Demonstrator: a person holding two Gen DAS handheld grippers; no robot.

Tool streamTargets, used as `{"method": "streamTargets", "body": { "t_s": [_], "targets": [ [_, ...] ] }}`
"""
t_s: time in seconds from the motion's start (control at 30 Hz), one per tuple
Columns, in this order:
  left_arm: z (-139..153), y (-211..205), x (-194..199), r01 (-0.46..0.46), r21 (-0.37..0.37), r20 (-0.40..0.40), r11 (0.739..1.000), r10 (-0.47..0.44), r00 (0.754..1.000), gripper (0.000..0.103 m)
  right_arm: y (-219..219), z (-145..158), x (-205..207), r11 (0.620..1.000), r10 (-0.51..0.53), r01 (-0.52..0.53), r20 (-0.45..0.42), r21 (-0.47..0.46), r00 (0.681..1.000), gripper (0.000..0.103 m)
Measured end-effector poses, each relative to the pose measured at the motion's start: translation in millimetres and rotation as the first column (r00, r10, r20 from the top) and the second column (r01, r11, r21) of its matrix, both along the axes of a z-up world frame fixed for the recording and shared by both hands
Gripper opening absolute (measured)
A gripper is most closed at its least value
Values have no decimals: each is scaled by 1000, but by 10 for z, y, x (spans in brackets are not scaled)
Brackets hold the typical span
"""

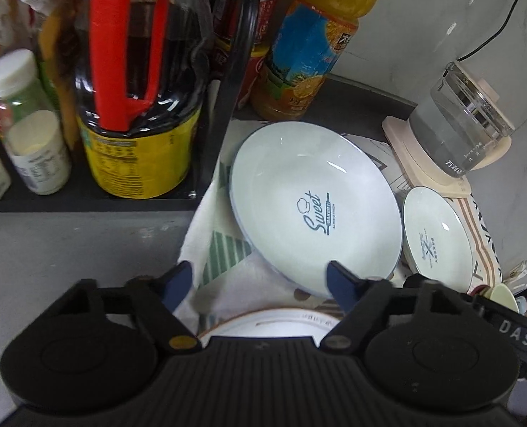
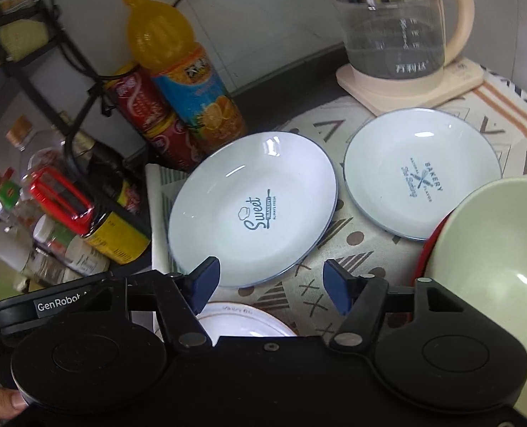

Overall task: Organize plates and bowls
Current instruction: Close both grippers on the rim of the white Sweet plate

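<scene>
A large white "Sweet" plate [image 1: 313,206] [image 2: 252,210] lies on a patterned cloth. A smaller white "Bakery" plate [image 1: 437,236] [image 2: 420,172] lies to its right. A pale green bowl with a red outside [image 2: 494,270] sits at the right; only its edge [image 1: 501,295] shows in the left wrist view. A white dish with a brown rim [image 1: 263,323] [image 2: 242,323] lies just under both grippers. My left gripper [image 1: 259,284] is open and empty above the near edge of the large plate. My right gripper [image 2: 270,283] is open and empty at that plate's near edge.
A black rack [image 1: 224,106] at the left holds a soy sauce bottle with a red handle [image 1: 135,82] and small jars. An orange juice bottle [image 2: 185,82] and red cans [image 2: 146,114] stand behind the plates. A glass kettle [image 2: 398,25] sits on its base at the back right.
</scene>
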State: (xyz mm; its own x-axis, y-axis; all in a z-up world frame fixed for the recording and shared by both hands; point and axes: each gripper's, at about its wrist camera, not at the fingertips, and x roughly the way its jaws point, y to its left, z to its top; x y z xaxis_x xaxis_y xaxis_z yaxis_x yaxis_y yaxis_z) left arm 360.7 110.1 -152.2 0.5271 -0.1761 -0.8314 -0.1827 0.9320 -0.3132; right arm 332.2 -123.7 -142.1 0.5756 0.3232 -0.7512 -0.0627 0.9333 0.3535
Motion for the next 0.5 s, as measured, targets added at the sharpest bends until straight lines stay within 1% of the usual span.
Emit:
{"method": "streamTargets", "body": {
  "t_s": [0.03, 0.1, 0.17, 0.2, 0.23, 0.3, 0.43, 0.5],
  "targets": [
    [-40, 2, 38, -2, -6, -10, 1000, 2, 1000, 65, 6, -18, 25, 1000, -8, 8, -2, 3, 1000, 60],
    [-121, 16, 101, -8, -20, -22, 1000, 7, 1000, 57, 27, -52, 69, 1000, -26, 26, -8, -12, 1000, 51],
    [-195, 12, 152, -8, -25, -31, 1000, 8, 999, 53, 54, -101, 116, 999, -38, 38, -17, -28, 999, 49],
    [-236, 13, 174, -10, -30, -35, 999, 9, 999, 49, 66, -128, 137, 999, -34, 34, -20, -14, 999, 46],
    [-271, 10, 195, -12, -35, -40, 999, 10, 999, 48, 83, -156, 160, 999, -34, 34, -27, -6, 999, 44],
    [-335, -3, 234, -5, -39, -51, 999, 3, 999, 42, 119, -215, 209, 999, -49, 48, -46, -18, 998, 43],
    [-429, -33, 283, -2, -48, -55, 999, -1, 998, 38, 138, -368, 309, 996, -84, 81, -102, -40, 991, 40],
    [-457, -63, 316, 3, -46, -52, 999, -6, 999, 33, 154, -434, 349, 996, -85, 80, -116, -45, 990, 38]
  ]
}}
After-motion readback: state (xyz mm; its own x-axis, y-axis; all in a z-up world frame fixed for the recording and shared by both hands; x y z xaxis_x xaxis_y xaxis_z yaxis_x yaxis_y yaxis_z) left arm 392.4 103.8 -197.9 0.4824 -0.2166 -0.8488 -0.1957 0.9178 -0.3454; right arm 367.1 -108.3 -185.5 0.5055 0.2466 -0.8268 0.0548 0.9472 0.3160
